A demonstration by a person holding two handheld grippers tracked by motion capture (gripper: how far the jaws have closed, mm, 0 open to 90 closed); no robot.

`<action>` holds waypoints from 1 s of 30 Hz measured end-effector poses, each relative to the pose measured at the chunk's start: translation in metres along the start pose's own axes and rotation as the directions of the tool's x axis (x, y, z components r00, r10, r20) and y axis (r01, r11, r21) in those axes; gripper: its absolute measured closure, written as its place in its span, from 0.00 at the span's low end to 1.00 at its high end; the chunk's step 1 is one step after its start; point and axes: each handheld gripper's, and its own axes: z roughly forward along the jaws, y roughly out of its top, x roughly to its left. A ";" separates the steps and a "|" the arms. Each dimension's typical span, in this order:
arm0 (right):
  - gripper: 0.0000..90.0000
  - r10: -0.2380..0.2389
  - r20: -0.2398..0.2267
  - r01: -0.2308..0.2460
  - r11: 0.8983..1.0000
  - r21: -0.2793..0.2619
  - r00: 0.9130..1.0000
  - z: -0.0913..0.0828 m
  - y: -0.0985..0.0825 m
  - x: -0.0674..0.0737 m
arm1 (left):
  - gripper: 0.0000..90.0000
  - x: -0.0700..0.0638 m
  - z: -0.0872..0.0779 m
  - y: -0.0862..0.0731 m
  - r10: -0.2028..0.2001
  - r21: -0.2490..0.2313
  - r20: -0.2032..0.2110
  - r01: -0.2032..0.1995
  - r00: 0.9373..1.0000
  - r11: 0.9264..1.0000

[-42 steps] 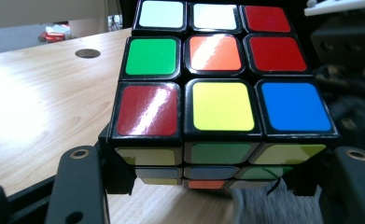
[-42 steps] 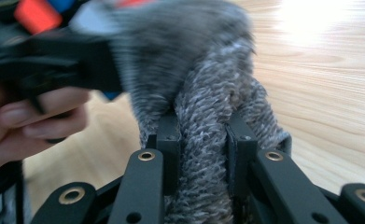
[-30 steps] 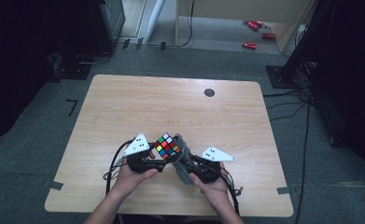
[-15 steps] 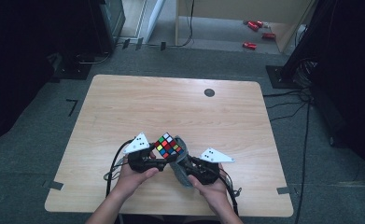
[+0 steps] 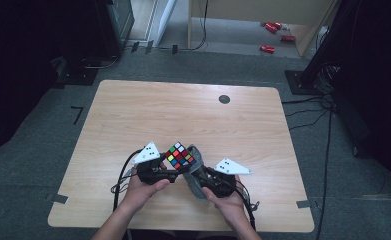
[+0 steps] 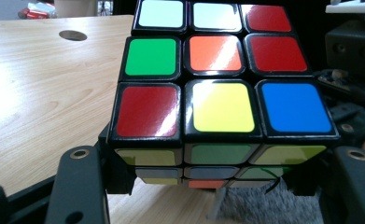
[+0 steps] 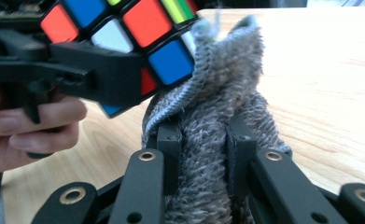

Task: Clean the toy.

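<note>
High view: the left gripper and right gripper meet near the front edge of the pale wooden table. The scrambled, multicoloured plastic puzzle cube sits at the left gripper's tips, raised off the tabletop and tilted; the bunched grey towelling cloth hangs from the right gripper, touching the cube's near-right side. Judged step: wiping the cube, cloth in contact.

Left gripper view: jaws are clamped on the cube's two lower flanks, the sticker face turned toward the camera. This view gives the sticker layout and a strip of cloth under the cube, which the high view is too small to resolve.

Right gripper view: jaws are pinched tight on the cloth, a thick fold squeezed between the pads. The cloth's upper edge presses against the cube's corner, just ahead of and left of the tips. The left gripper's jaw arm crosses the cube, and its hand shows behind.

Next move probably calls for dragging the cloth across a face while the left grip stays firm; a turn of the cube would expose unwiped sides.
</note>
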 end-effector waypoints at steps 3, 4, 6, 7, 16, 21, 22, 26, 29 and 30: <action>0.81 -0.027 -0.045 0.029 0.999 0.034 0.999 0.009 -0.005 0.013 | 0.39 0.001 -0.001 0.001 -0.005 -0.002 -0.005 0.005 1.000 1.000; 0.81 -0.048 -0.069 0.052 0.997 0.054 0.996 0.013 -0.008 0.020 | 0.39 0.001 -0.002 0.001 -0.006 -0.003 -0.007 0.006 1.000 1.000; 0.81 -0.082 -0.090 0.089 0.994 0.070 0.993 0.018 -0.011 0.028 | 0.39 0.001 -0.002 0.000 -0.008 -0.002 -0.010 0.008 1.000 1.000; 0.81 -0.097 -0.084 0.103 0.992 0.070 0.992 0.018 -0.010 0.029 | 0.39 0.001 -0.003 0.000 -0.006 -0.004 -0.012 0.006 1.000 1.000; 0.81 -0.021 0.004 0.021 1.000 0.013 1.000 0.004 -0.002 0.006 | 0.39 -0.002 0.000 0.000 0.002 0.003 -0.003 -0.002 1.000 1.000; 0.81 -0.062 -0.066 0.065 0.996 0.059 0.996 0.016 -0.011 0.025 | 0.39 -0.001 -0.002 0.000 -0.003 0.002 -0.007 0.003 1.000 1.000; 0.81 -0.074 -0.079 0.079 0.995 0.062 0.994 0.018 -0.012 0.029 | 0.39 0.000 -0.002 0.000 -0.003 0.001 -0.006 0.003 1.000 1.000; 0.81 -0.071 -0.054 0.073 0.996 0.043 0.996 0.012 -0.006 0.023 | 0.39 -0.001 -0.004 0.002 -0.008 -0.016 0.003 0.008 1.000 1.000; 0.81 -0.022 0.004 0.022 1.000 0.001 1.000 0.004 -0.002 0.009 | 0.39 -0.002 -0.003 0.001 0.002 -0.004 0.002 -0.002 1.000 1.000; 0.81 -0.007 0.017 0.007 1.000 -0.006 1.000 0.002 -0.001 0.006 | 0.39 -0.002 -0.002 0.001 0.000 -0.004 0.003 0.000 1.000 1.000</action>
